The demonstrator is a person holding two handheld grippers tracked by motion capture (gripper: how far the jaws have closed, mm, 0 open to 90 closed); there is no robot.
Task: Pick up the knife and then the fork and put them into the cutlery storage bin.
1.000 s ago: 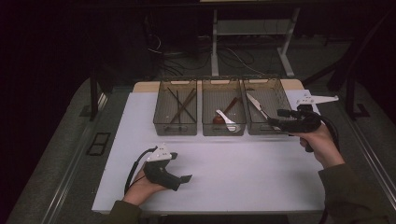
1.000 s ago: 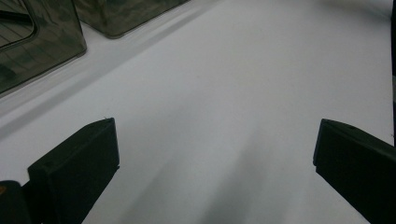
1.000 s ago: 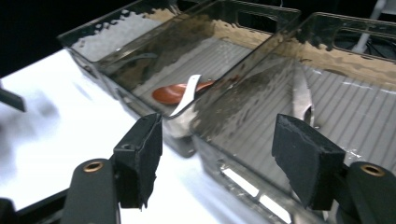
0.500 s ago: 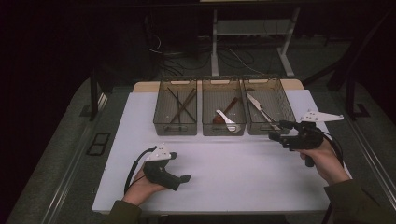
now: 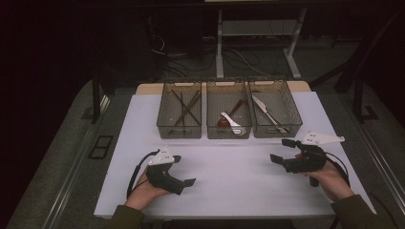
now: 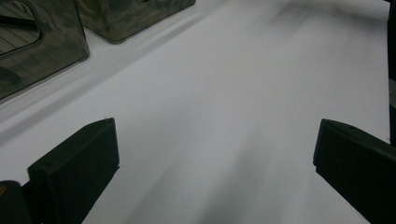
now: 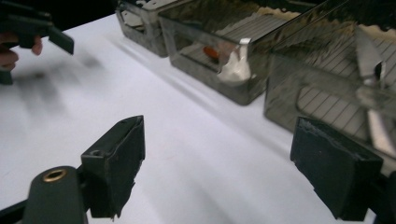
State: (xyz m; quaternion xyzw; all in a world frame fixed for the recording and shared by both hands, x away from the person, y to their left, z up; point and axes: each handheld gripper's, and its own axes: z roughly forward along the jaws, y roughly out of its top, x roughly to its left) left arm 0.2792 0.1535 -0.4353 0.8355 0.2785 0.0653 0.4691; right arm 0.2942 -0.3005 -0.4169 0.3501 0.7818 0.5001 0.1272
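Both grippers, left gripper (image 5: 186, 170) and right gripper (image 5: 282, 150), gape empty (spoon-like utensils, seemingly, binned).

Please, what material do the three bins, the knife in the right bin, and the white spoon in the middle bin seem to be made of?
The three bins look like smoky, see-through plastic: their contents and ribbed floors show through the glossy walls. The knife looks like polished metal, since its blade is pale and reflects light. The white spoon has a smooth, opaque look, perhaps ceramic or plastic; I cannot tell which.
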